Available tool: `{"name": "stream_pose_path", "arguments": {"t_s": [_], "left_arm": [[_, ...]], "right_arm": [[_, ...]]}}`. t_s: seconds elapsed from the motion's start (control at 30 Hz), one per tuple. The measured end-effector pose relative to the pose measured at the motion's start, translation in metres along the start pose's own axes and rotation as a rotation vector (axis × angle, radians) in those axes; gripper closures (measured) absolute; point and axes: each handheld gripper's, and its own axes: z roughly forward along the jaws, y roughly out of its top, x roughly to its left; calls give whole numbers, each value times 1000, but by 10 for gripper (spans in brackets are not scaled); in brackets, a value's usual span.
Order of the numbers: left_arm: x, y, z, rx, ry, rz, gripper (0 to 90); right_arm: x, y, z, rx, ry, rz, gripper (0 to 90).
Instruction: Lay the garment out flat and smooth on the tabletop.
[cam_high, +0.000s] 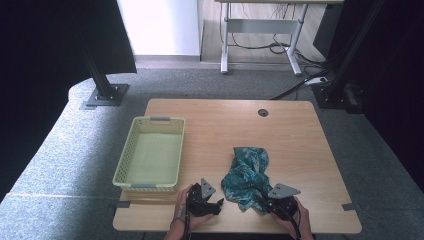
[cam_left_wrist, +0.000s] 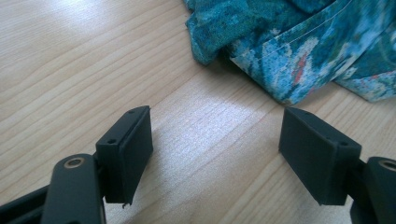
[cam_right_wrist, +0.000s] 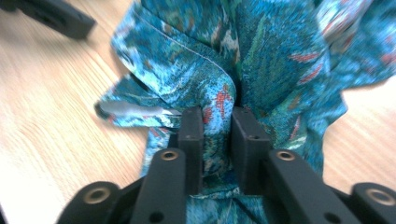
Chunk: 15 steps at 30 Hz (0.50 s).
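Note:
A crumpled teal patterned cloth (cam_high: 247, 172) lies on the wooden table (cam_high: 295, 135) near its front edge. My right gripper (cam_high: 265, 202) sits at the cloth's near right corner. In the right gripper view its jaws (cam_right_wrist: 217, 126) are closed on a bunched fold of the cloth (cam_right_wrist: 261, 56), with fabric pinched between the pads. My left gripper (cam_high: 217, 206) rests low over the table just left of the cloth. Its jaws (cam_left_wrist: 217, 149) stand wide apart over bare wood, and the cloth's edge (cam_left_wrist: 299, 46) lies a little beyond the fingertips.
A pale green plastic basket (cam_high: 150, 120) stands on the left part of the table, with nothing in it. A round cable hole (cam_high: 263, 112) is near the far edge. A black stand base (cam_high: 106, 95) and a desk frame (cam_high: 262, 30) are on the floor beyond.

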Motion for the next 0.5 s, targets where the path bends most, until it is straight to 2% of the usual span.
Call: {"name": "stream_pose_path", "arguments": {"t_s": [0.17,0.27,0.5], "left_arm": [[0,0,0,0,0,1,257],[0,0,0,0,0,1,257],[0,0,0,-1,2,1,261]], "right_arm": [[0,7,-14,-63,-13,6,824],[-1,9,-17,-74,-6,5,824],[-7,9,-21,-104,24,48,824]]}}
